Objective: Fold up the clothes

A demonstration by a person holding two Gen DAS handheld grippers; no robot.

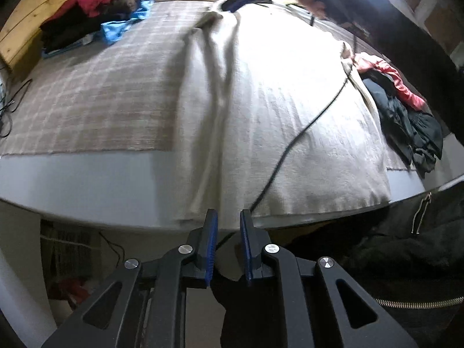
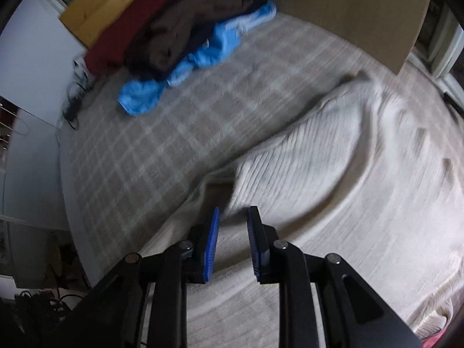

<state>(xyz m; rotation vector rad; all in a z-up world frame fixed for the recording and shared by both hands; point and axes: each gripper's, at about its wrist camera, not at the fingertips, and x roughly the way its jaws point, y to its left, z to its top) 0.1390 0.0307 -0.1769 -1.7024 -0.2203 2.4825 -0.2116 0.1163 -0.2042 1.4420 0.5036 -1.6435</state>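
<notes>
The left gripper (image 1: 229,217) hangs just off the near edge of the counter (image 1: 87,174), its blue-padded fingers apart with nothing between them, pointing at the hem of a cream knitted garment (image 1: 290,116). That garment lies spread over the plaid cloth (image 1: 101,101) covering the counter, its hem reaching the counter's near edge and a long fold running up its left side. A thin black cable (image 1: 313,119) trails across the garment toward the gripper.

The right gripper (image 2: 233,217) hovers over the same cream knitted garment (image 2: 333,179), fingers likewise parted and empty, tips aimed at a raised fold along the garment's left border; whether the pads touch the fabric cannot be told through the blur.

Left of the garment, at the far corner of the counter, sits a pile of clothes (image 1: 95,14): red, brown and black pieces with a bright blue one (image 2: 185,69) spilling toward the garment. To the garment's right lies a second heap (image 1: 406,116) of dark and red clothing, touching its edge. A wooden board (image 1: 32,23) stands behind the far-left pile.
</notes>
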